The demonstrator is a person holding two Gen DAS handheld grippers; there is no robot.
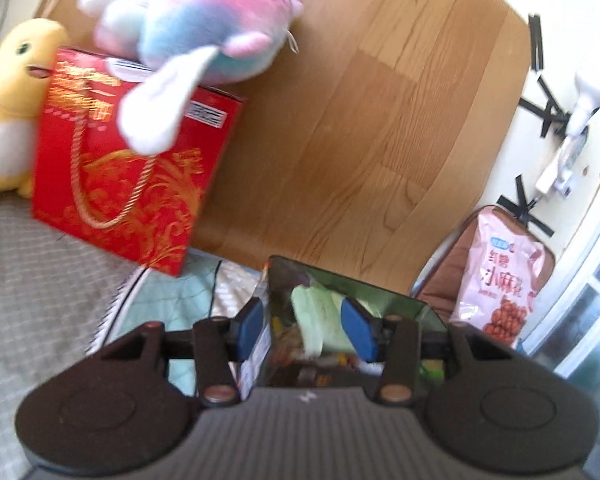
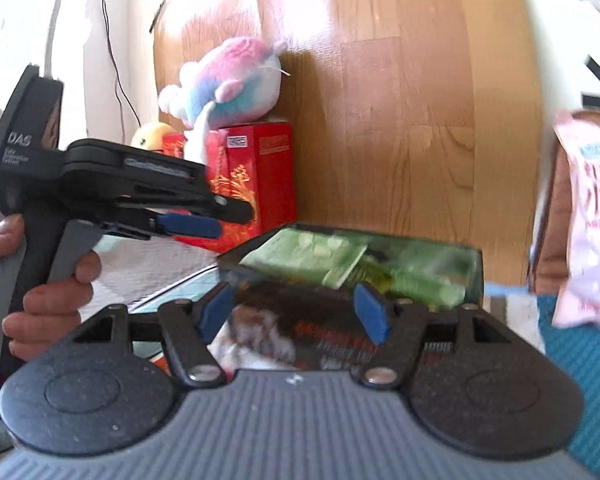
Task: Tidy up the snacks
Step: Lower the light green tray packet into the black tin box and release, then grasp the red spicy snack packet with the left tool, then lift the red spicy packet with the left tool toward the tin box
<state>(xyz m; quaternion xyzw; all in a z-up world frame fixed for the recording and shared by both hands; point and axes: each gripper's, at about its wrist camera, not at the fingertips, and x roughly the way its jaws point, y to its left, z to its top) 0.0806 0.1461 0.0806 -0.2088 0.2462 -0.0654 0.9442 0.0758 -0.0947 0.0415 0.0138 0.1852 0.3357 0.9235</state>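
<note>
1. The left gripper [image 1: 305,320] has its fingers apart and clamped on nothing. They straddle the left wall of the dark snack box [image 1: 352,280]: one blue pad is just outside that wall, the other over the green packets [image 1: 316,320] lying inside.
2. The right gripper [image 2: 294,312] is at the near side of the snack box, its fingers wide apart and not pressing on anything. A dark, blurred printed face shows between them; I cannot tell whether it is a packet or the box's side.
3. Well left of the snack box sits a yellow plush toy [image 1: 12,104], touching a red gift box [image 1: 112,184] with a rope handle. A pink-and-blue plush toy [image 1: 196,28] lies on top of the gift box.
4. Behind the snack box rises a wooden board [image 1: 380,120].
5. Right of the snack box a pink snack bag [image 1: 500,272] leans on a brown cushion [image 1: 444,280].
6. In the right wrist view a hand [image 2: 48,292] grips the left gripper's handle. That gripper points slightly down toward the snack box's left corner, with its tips apart from it.
</note>
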